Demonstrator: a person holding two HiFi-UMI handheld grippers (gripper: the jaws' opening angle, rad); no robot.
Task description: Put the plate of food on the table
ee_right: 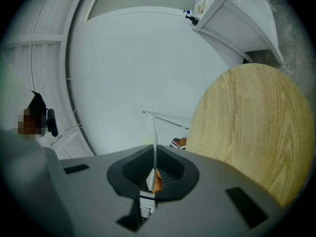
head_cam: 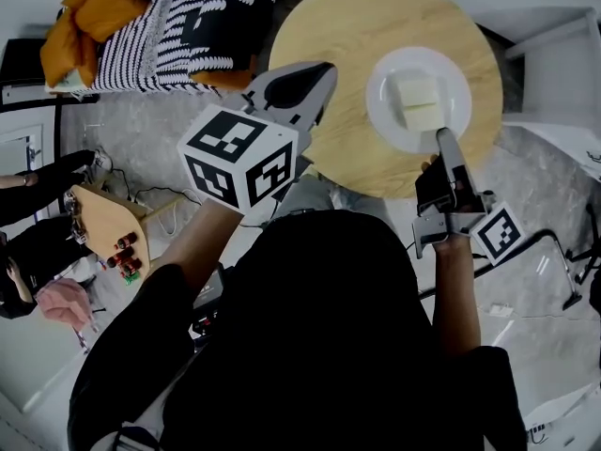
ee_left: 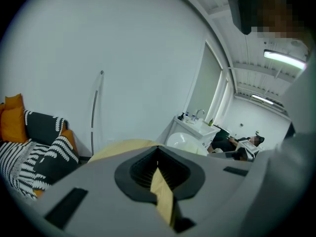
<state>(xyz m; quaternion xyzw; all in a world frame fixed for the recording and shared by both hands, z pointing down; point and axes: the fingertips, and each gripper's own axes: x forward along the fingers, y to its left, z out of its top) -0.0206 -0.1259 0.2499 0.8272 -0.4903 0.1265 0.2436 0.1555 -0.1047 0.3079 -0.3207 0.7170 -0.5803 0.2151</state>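
A white plate with a pale block of food is over the right part of the round wooden table. I cannot tell whether it rests on the top or hangs just above it. My right gripper is shut on the plate's near rim. In the right gripper view the plate shows edge-on as a thin white line between the jaws of my right gripper, with the table beside it. My left gripper is raised at the table's left edge, shut and holding nothing; its own view shows the table beyond its tips.
A sofa with striped and orange cushions stands beyond the table on the left. A small wooden stand with small items is on the floor at left, near another person's hand. White furniture stands right of the table.
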